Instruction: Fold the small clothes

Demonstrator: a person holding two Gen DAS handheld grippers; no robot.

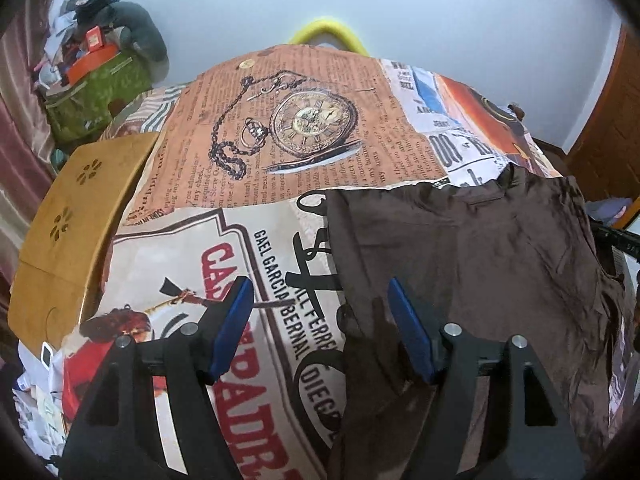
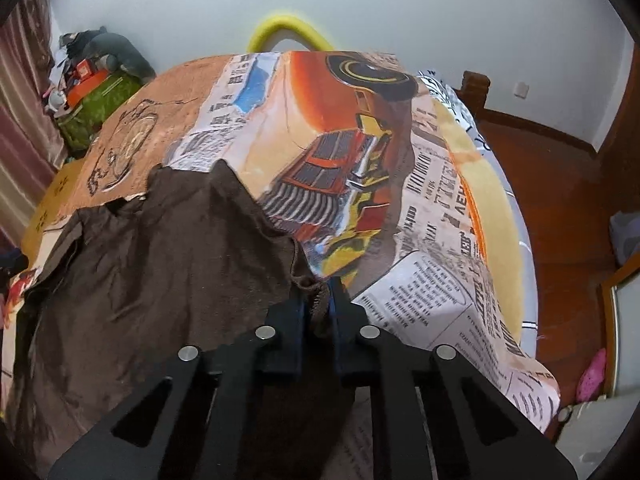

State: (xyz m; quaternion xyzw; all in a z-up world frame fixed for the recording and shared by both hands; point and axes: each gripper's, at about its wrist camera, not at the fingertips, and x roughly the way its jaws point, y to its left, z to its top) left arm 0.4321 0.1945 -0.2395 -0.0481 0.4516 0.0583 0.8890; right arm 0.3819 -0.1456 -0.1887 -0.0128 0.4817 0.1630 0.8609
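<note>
A small dark brown shirt (image 1: 472, 264) lies on a table covered with a printed newspaper-style cloth (image 1: 288, 152). My left gripper (image 1: 320, 320) is open, its blue pads (image 1: 234, 324) spread over the shirt's left edge, holding nothing. In the right wrist view the shirt (image 2: 160, 264) spreads to the left. My right gripper (image 2: 320, 300) is shut on a bunched edge of the shirt's right side, just above the printed cloth (image 2: 344, 152).
A wooden stool (image 1: 76, 216) stands left of the table. A green bag with clutter (image 1: 96, 92) sits in the back left corner. A yellow chair back (image 1: 328, 32) rises behind the table. Wooden floor (image 2: 560, 184) lies to the right.
</note>
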